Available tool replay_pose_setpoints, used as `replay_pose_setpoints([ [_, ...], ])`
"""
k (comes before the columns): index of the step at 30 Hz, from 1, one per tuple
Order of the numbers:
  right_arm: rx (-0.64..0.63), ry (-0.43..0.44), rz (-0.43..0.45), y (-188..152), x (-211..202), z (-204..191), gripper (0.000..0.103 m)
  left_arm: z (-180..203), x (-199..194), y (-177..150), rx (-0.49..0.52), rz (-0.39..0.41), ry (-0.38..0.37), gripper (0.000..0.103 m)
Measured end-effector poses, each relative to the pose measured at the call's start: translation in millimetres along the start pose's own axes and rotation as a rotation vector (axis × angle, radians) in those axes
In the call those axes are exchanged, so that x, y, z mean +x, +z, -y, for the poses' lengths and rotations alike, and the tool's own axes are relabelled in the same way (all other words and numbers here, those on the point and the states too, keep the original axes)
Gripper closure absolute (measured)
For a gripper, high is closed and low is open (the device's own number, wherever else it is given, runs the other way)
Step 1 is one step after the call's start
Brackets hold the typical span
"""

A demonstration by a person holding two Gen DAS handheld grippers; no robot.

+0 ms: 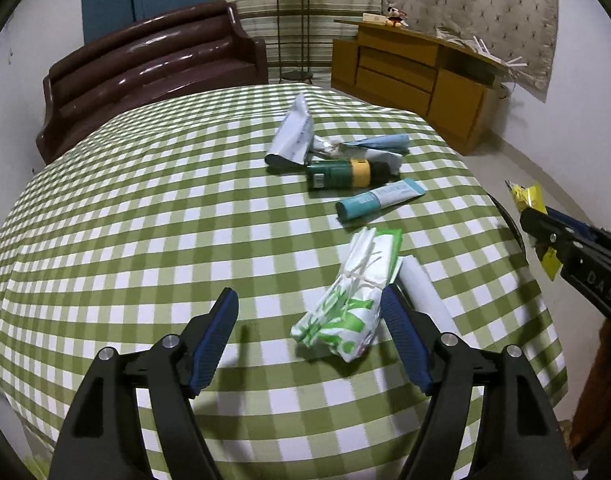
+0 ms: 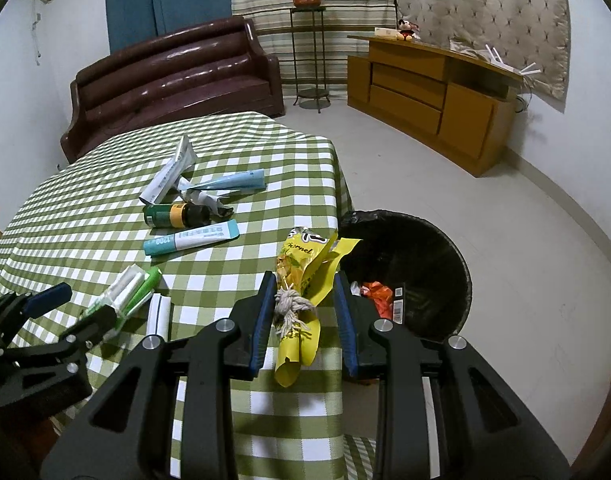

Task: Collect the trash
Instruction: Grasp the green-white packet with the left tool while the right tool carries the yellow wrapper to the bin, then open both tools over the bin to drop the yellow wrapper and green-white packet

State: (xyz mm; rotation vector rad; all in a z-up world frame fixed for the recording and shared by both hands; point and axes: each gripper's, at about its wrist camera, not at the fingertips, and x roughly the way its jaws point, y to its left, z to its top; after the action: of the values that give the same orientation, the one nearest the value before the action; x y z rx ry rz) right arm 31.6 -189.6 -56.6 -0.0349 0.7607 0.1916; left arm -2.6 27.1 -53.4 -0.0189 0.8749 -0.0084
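Checked tablecloth (image 1: 145, 220) at centre frame, littered: tubes (image 1: 379, 200), bottle (image 1: 339, 174), green-white packet (image 1: 345, 304). Left gripper (image 1: 309, 340) spread, empty, beside packet. Right gripper (image 2: 305, 320) pinching yellow wrapper (image 2: 301, 280), right of centre near black bin (image 2: 409, 272) already holding scraps. Most remaining.

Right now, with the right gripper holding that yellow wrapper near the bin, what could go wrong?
1. The yellow wrapper sits loosely between the right gripper's fingers, still over the table edge rather than the bin; it could slip out and land on the cloth or floor.
2. The left gripper is open beside the green pack, with a white roll right next to it; closing may nudge the roll off the table.
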Motion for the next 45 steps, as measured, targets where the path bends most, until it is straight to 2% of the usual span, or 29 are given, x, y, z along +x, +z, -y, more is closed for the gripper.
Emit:
replay_pose_setpoints([
  [5, -0.005, -0.003, -0.002, -0.2, -0.6, -2.5, 0.074, 7.1, 0.7, 2.1, 0.048, 0.028, -0.014, 0.031],
  [8, -0.002, -0.004, 0.000, -0.1, -0.9, -2.8, 0.074, 9.9, 6.5, 4.5, 0.074, 0.019, -0.035, 0.031],
  [11, 0.002, -0.004, -0.001, -0.1, -0.2, -3.1, 0.074, 12.3, 10.8, 6.3, 0.085, 0.002, -0.059, 0.038],
  [18, 0.003, -0.001, -0.007, -0.6, 2.0, -2.5, 0.074, 17.8, 19.4, 4.1, 0.124, -0.024, -0.088, 0.071],
  [26, 0.002, 0.000, -0.007, -0.6, 2.0, -2.0, 0.074, 15.6, 16.6, 0.2, 0.113, 0.008, -0.089, 0.072],
  [35, 0.012, -0.027, 0.024, 2.1, 0.2, 8.3, 0.074, 13.0, -14.0, 15.4, 0.071, 0.106, -0.108, 0.072],
  [38, 0.022, -0.052, 0.036, 5.4, -1.0, 18.9, 0.074, 22.5, -18.6, 27.6, 0.073, 0.147, -0.114, 0.072],
  [45, 0.047, -0.109, 0.060, 15.7, -0.2, 44.7, 0.074, 60.7, -6.6, 53.0, 0.117, 0.176, -0.161, 0.072],
])
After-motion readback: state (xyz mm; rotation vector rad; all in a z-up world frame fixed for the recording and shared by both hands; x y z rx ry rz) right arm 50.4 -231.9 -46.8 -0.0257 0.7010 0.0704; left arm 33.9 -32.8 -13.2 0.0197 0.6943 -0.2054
